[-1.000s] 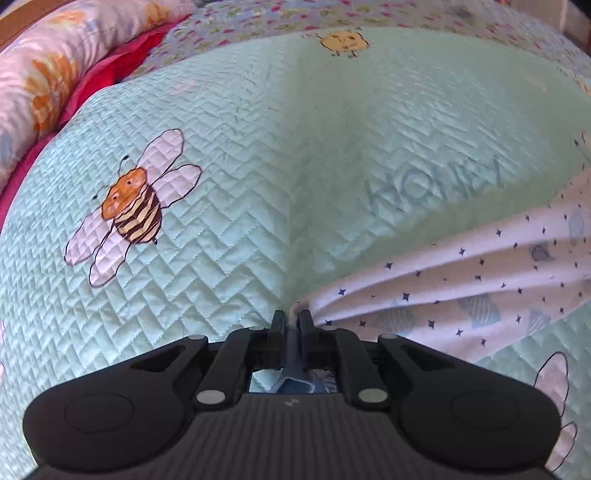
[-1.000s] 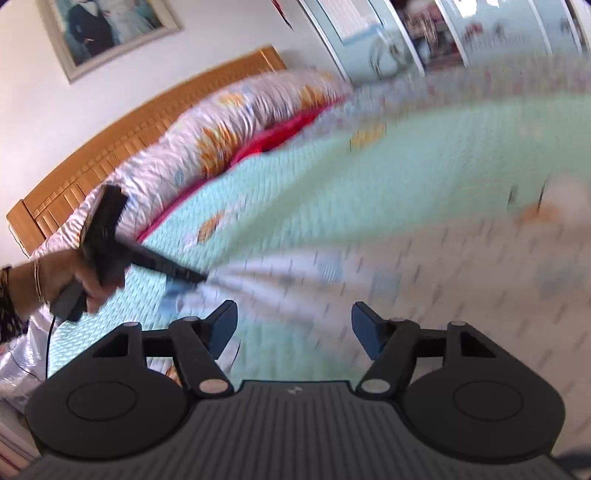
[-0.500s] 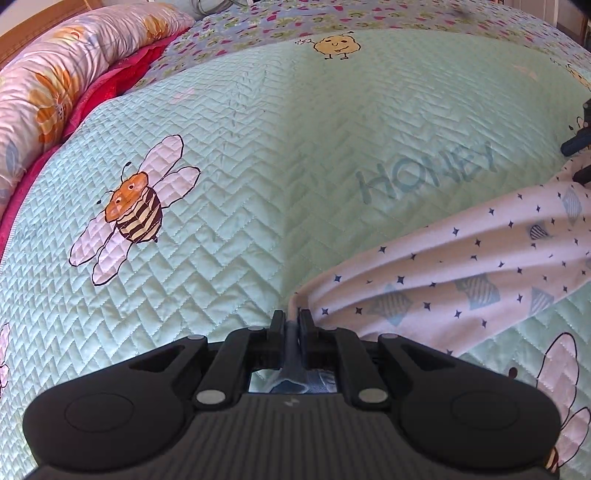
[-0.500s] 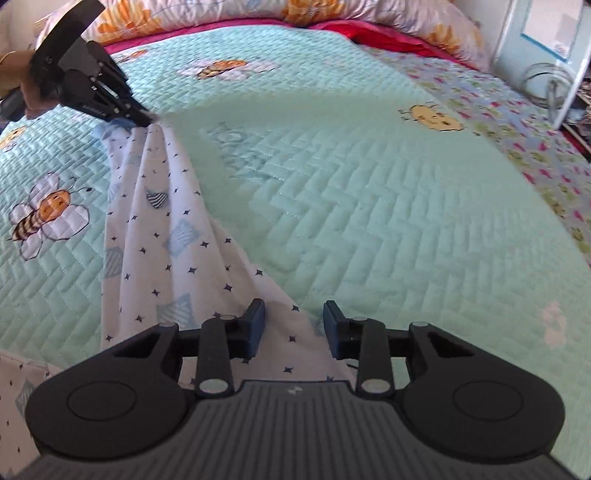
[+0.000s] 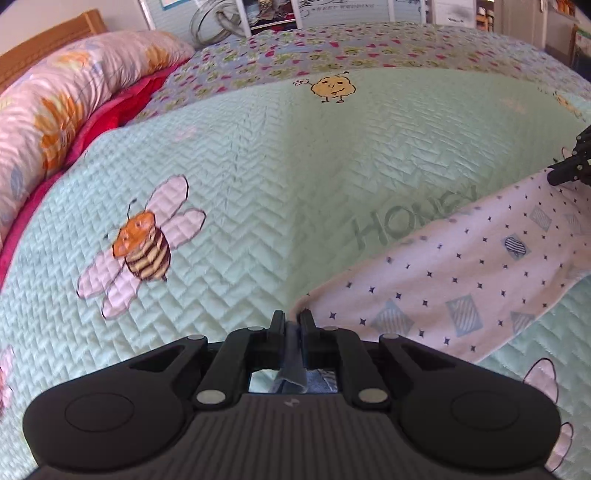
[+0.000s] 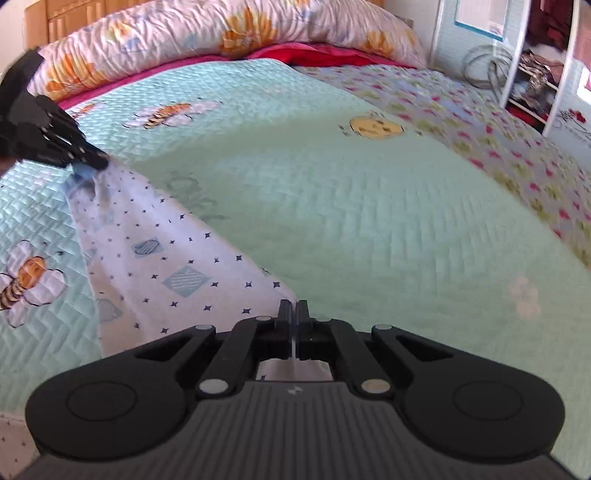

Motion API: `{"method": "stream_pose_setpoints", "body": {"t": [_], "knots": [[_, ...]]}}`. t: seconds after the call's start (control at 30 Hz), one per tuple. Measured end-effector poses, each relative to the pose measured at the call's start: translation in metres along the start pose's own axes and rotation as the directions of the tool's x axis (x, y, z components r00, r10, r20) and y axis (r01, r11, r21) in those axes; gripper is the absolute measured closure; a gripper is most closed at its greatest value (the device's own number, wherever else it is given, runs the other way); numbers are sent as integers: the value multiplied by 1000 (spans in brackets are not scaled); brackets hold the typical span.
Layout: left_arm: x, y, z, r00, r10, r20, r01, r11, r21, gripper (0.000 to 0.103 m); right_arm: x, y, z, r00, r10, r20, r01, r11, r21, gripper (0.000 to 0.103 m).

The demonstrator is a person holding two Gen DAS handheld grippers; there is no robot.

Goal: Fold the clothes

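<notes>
**White garment held between both hand-held grippers over the bed**

The left hand-held gripper point(image 5: 292, 319) has its jaws nearly together, pinched on one end of the white garment point(image 5: 461, 280) — a bluish fold of cloth shows squeezed between the pads. From there the garment runs off to the right as a long band of white fabric printed with small dark stars and pale blue diamonds, lying partly over the word "HONEY" point(image 5: 410, 221) stitched into the quilt.

The right hand-held gripper point(image 6: 293, 314) has just been closing, and its jaws now stand together on the other end of the garment point(image 6: 162, 258); a thin edge of white cloth is visible between the pads and below them. In the right wrist view the cloth stretches away up and to the left, where the left hand-held gripper point(image 6: 98, 162) clamps its far tip. In the left wrist view the right one's black fingers point(image 5: 570, 171) appear at the right edge, at the end of the fabric.

The garment lies along the mint-green quilt point(image 5: 258, 184) of the bed — between two bee motifs point(image 6: 26, 284) in the right wrist view. A floral pillow point(image 6: 221, 33) rests against the wooden headboard point(image 6: 74, 16), with a red sheet point(image 5: 118, 110) beneath it. Shelves point(image 6: 532, 81) stand beyond the bed.
</notes>
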State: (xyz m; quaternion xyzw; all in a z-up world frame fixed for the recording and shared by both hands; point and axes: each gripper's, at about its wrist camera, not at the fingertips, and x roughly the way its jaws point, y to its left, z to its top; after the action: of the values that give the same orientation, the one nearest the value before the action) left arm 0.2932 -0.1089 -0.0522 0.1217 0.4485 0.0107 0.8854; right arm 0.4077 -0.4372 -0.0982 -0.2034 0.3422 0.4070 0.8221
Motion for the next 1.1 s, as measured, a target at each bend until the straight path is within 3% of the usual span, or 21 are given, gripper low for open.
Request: {"method": "stream_pose_setpoints", "body": {"t": [0.13, 0.27, 0.33, 0.4, 0.5, 0.57, 0.63, 0.7, 0.73, 0.77, 0.83, 0.87, 0.9, 0.97, 1.0, 1.03, 1.1], "knots": [[24, 0, 6, 997, -2, -76, 7, 998, 68, 92, 14, 6, -11, 1000, -15, -1, 15, 999, 30, 103], [41, 11, 13, 994, 8, -114, -1, 998, 62, 69, 14, -15, -14, 999, 49, 22, -52, 988, 143, 97], [44, 18, 14, 994, 13, -112, -9, 999, 35, 61, 8, -23, -16, 995, 73, 62, -85, 971, 222, 77], [45, 25, 13, 994, 17, -108, -17, 1000, 1, 44, -7, -33, -22, 987, 41, 159, -93, 936, 339, 67], [36, 36, 9, 995, 95, -28, -97, 992, -86, 44, -42, -46, -46, 954, -84, 288, -102, 812, 575, 67], [31, 50, 4, 975, 222, -26, -223, 957, -187, 44, -63, -48, -68, 930, -126, 345, -161, 705, 691, 67], [27, 70, -7, 951, 295, -89, -308, 888, -340, 45, -69, -42, -83, 922, -85, 379, -240, 644, 727, 67], [15, 80, -20, 944, 310, -116, -327, 817, -475, 53, -69, -37, -96, 913, -58, 404, -299, 580, 758, 67], [6, 75, -23, 959, 273, -72, -271, 823, -499, 54, -66, -35, -100, 912, -49, 407, -316, 548, 774, 67], [-1, 62, -23, 974, 228, -15, -207, 853, -479, 55, -55, -36, -104, 924, -41, 380, -305, 519, 798, 67], [-13, 20, -14, 986, 149, 80, -113, 929, -351, 54, -36, -37, -110, 943, -29, 332, -282, 462, 841, 67], [-18, -2, -9, 987, 109, 115, -73, 957, -282, 53, -33, -38, -113, 945, -50, 324, -269, 445, 854, 89], [-21, -23, -2, 989, 54, 137, -21, 972, -233, 53, -30, -39, -116, 947, -70, 315, -257, 427, 867, 103], [-18, -56, 9, 986, -58, 158, 82, 986, -147, 53, -23, -41, -123, 949, -109, 296, -233, 389, 891, 103], [-14, -73, 14, 982, -105, 159, 122, 988, -99, 52, -21, -41, -124, 948, -125, 291, -226, 380, 897, 99], [-10, -89, 20, 976, -151, 158, 161, 986, -51, 50, -25, -35, -119, 944, -127, 306, -231, 409, 883, 96], [10, -106, 21, 987, -126, 100, 126, 992, 3, 46, -24, -24, -111, 944, -106, 313, -233, 459, 857, 96]]}}
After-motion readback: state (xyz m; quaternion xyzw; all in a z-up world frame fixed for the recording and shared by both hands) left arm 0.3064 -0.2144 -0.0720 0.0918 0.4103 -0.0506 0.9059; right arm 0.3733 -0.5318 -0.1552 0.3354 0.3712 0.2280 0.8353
